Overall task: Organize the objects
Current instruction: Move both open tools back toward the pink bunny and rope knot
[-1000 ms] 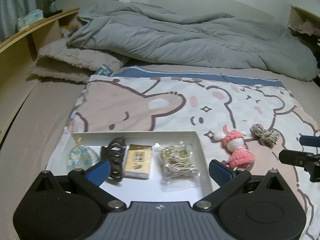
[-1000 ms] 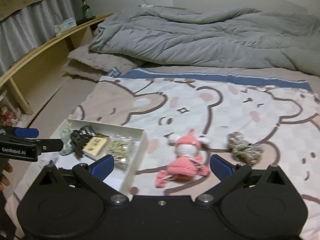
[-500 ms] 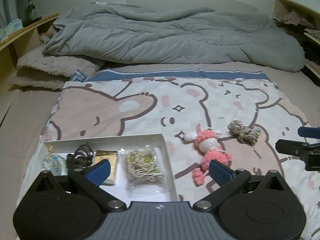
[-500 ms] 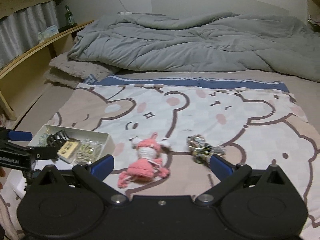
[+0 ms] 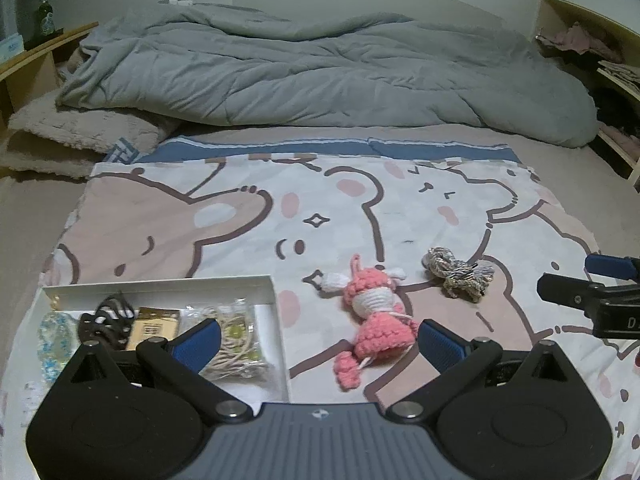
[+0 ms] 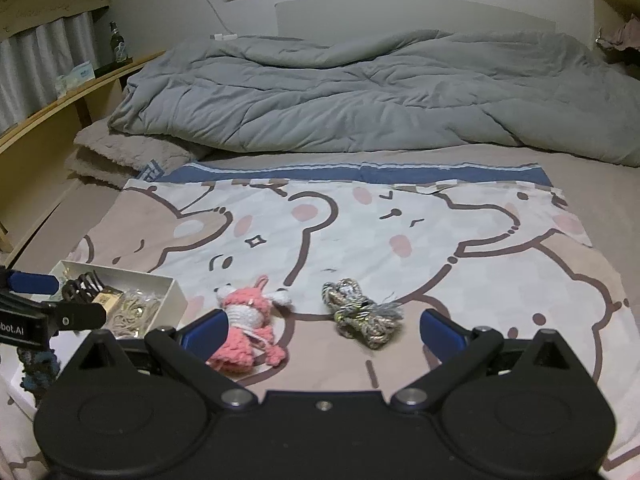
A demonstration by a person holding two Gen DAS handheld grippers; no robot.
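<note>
A white tray lies on the cartoon bear sheet at the lower left; it holds a dark hair claw, a yellow packet, a bag of cord and a blue-patterned pouch. A pink crochet doll lies right of the tray, with a grey rope bundle further right. My left gripper is open and empty, its fingers straddling the tray's right end and the doll. My right gripper is open and empty, just short of the doll and rope bundle. The tray also shows in the right wrist view.
A rumpled grey duvet covers the far half of the bed. A beige folded blanket lies at the far left. A wooden shelf with a bottle runs along the left; shelves with clothes stand at the right.
Both grippers have swung to the right: the tray has slid left in both views, and the doll and rope bundle now sit between the fingers. Nothing was grasped.
</note>
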